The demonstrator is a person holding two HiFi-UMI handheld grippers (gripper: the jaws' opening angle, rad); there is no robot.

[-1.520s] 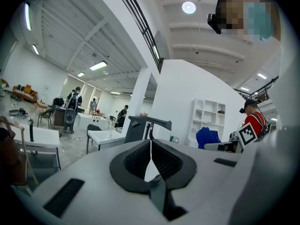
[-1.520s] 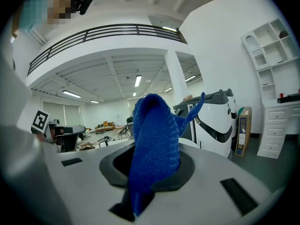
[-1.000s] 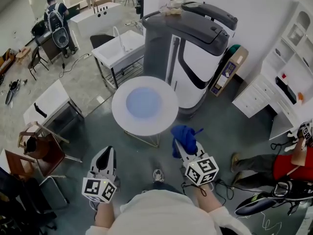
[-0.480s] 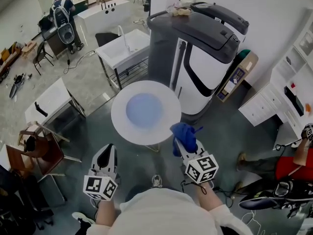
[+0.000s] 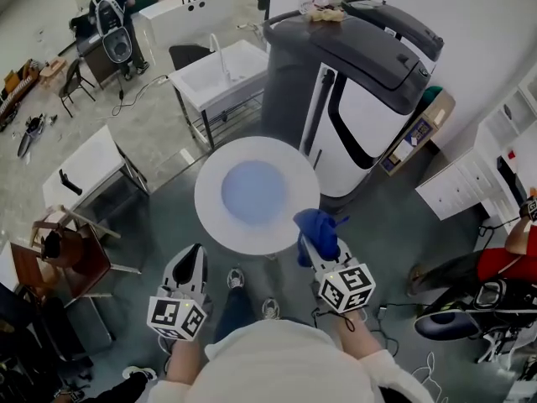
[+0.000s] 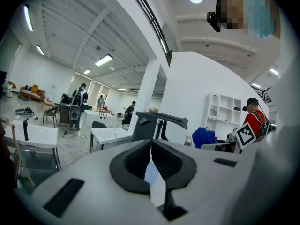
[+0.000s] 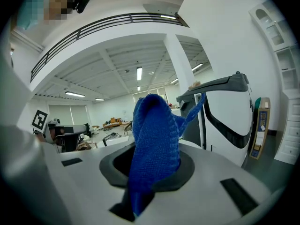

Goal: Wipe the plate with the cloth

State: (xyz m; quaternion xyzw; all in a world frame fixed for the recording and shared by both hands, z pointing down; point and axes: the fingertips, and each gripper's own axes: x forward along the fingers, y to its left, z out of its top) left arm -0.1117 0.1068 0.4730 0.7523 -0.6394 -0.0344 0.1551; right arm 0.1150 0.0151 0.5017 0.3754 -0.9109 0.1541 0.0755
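Note:
A light blue plate [image 5: 253, 193] lies in the middle of a round white table [image 5: 210, 217] ahead of me. My right gripper [image 5: 319, 240] is shut on a blue knitted cloth [image 5: 316, 227], which bunches up over the jaws beside the table's near right edge. In the right gripper view the cloth [image 7: 154, 135] hides the right gripper [image 7: 153, 162] tips. My left gripper [image 5: 193, 259] is shut and holds nothing, short of the table's near left edge. In the left gripper view the left gripper [image 6: 151, 149] jaws meet, and the cloth [image 6: 203, 137] shows at the right.
A big grey and white machine [image 5: 361, 82] stands right behind the table. A white sink stand [image 5: 220, 70] is at the back, a small white table [image 5: 88, 170] and wooden chairs [image 5: 63, 259] at the left, white cabinets [image 5: 478, 183] and a person in red [image 5: 512, 263] at the right.
The person has stepped toward the round table, and both grippers have come closer to its near edge. Both grips are unchanged.

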